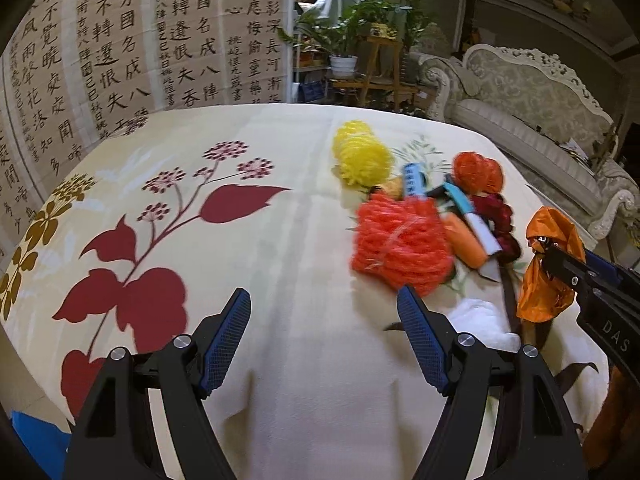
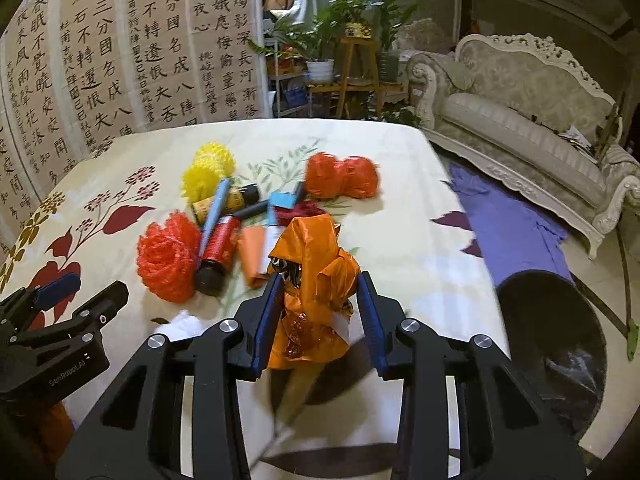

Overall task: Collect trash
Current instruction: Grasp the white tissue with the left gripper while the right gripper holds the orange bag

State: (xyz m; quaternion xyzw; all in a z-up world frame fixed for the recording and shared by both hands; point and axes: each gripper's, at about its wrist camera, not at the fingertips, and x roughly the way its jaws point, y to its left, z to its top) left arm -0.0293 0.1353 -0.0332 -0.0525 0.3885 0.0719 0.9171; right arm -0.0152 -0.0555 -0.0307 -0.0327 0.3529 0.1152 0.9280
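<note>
My right gripper (image 2: 318, 312) is shut on a crumpled orange foil wrapper (image 2: 316, 268) and holds it above the table; the wrapper also shows at the right of the left wrist view (image 1: 546, 272). My left gripper (image 1: 324, 316) is open and empty over the flowered tablecloth (image 1: 240, 240). A heap of trash lies ahead: an orange-red net ball (image 1: 400, 244), a yellow net ball (image 1: 362, 156), a second orange net (image 2: 344, 176), a red-and-black bottle (image 2: 218, 252), a yellow-labelled bottle (image 2: 226, 202), a blue pen (image 2: 214, 216), an orange packet (image 2: 252, 252) and white tissue (image 1: 484, 320).
A black trash bin (image 2: 556, 344) stands on the floor to the right of the table, next to a purple cloth (image 2: 508, 224). A pale sofa (image 2: 532, 120), potted plants (image 2: 320, 40) and a calligraphy screen (image 2: 100, 60) lie beyond the table's far edge.
</note>
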